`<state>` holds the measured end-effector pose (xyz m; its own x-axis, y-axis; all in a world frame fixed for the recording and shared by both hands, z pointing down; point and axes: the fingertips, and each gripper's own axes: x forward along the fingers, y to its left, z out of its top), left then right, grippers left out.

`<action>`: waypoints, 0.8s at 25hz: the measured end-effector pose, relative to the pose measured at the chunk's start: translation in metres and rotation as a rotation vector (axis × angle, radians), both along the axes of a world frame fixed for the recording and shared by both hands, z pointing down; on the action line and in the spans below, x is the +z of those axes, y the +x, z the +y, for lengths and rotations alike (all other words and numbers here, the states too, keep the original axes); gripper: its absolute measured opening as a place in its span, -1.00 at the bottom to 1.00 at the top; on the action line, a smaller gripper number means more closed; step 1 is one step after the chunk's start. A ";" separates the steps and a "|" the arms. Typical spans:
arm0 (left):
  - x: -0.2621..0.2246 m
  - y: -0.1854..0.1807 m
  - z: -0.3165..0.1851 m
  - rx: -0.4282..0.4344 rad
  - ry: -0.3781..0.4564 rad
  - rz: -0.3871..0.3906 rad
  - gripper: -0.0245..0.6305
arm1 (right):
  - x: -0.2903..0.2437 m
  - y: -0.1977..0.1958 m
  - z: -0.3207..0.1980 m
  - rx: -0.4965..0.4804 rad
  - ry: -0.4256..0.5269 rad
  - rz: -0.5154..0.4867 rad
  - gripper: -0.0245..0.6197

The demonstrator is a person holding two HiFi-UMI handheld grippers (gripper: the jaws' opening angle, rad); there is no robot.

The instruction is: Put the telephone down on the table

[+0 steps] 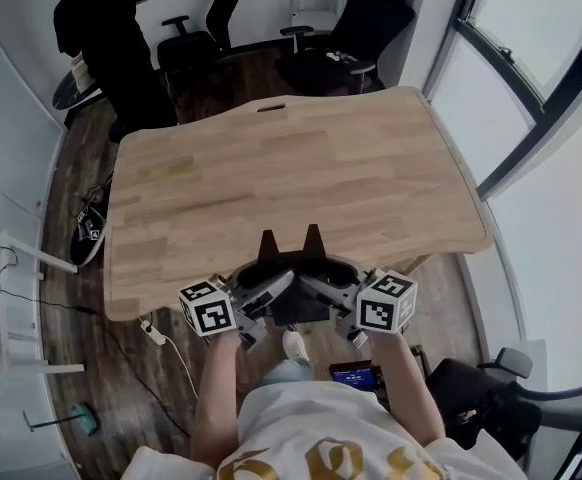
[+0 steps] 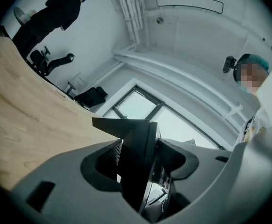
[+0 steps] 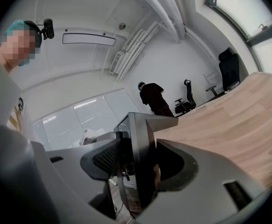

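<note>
Office room, wood floor, large window [image 1: 531, 68] on the right. A pale wooden table [image 1: 291, 168] filled the middle, with black chairs [image 1: 356, 33] and a person in black [image 1: 106, 38] beyond its far edge. The black telephone [image 1: 293, 256] hung at the table's near edge. The left gripper [image 1: 263, 293] clamped one side and the right gripper [image 1: 329, 290] the other, jaws pressed on its body.

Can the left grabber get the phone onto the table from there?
Probably yes. The left gripper and the right gripper clamp the telephone right at the near edge of the table, and nothing shows on the wood ahead to block it.
</note>
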<state>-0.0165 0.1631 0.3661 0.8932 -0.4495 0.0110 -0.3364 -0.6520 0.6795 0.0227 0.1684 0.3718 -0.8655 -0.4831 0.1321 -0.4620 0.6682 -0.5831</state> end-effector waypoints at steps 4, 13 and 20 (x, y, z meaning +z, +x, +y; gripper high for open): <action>0.003 -0.015 -0.038 0.007 0.002 -0.003 -0.24 | 0.004 -0.015 -0.036 0.009 -0.011 -0.004 -0.25; 0.000 -0.032 -0.080 0.018 0.001 0.011 -0.24 | 0.001 -0.032 -0.078 0.028 -0.017 -0.001 -0.25; -0.003 -0.035 -0.099 0.016 0.007 0.024 -0.24 | -0.003 -0.034 -0.098 0.032 -0.005 0.003 -0.25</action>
